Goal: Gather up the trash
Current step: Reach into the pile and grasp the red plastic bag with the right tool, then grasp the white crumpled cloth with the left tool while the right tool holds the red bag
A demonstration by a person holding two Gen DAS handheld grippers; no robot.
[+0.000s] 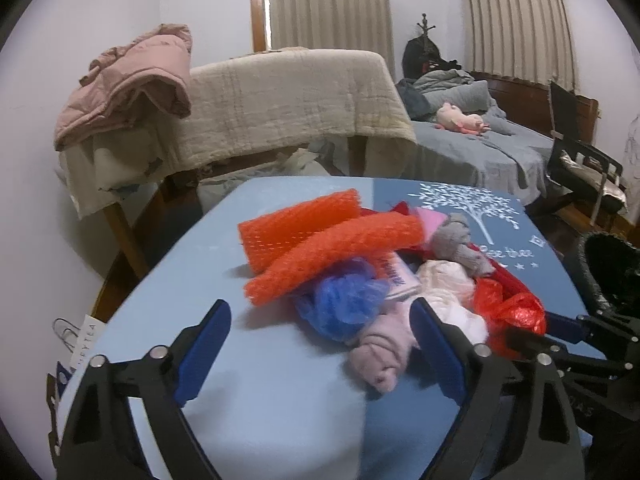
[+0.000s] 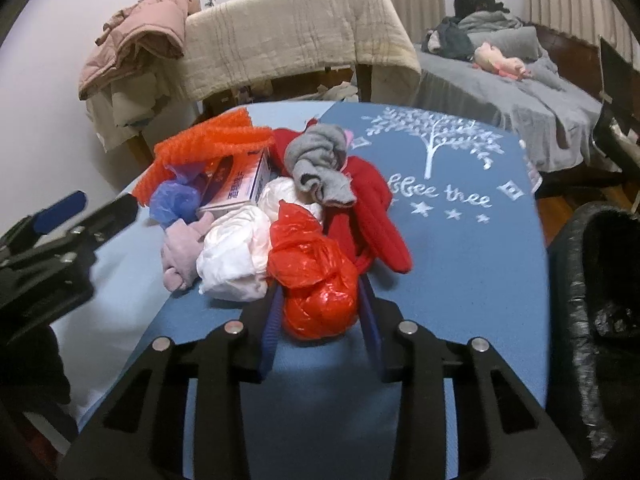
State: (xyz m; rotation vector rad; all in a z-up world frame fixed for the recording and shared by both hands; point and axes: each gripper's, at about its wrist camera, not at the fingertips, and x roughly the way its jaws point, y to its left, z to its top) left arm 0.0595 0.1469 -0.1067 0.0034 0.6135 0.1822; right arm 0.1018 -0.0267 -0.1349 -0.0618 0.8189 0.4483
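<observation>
Only right wrist view: right gripper point(image 2: 320, 312) pinching red plastic bag point(image 2: 312, 276); left gripper point(image 1: 320, 344) agape.

A pink jacket point(image 1: 132, 80) heaped beside a beige quilt point(image 1: 292, 100) — behind them, a grey bed point(image 1: 480, 152).

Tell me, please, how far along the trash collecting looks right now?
Nothing looks binned yet. The right gripper is closed around the red plastic bag; the left gripper stands open by the pink cloth. The blue bag, white bag and small box remain on the table.
</observation>
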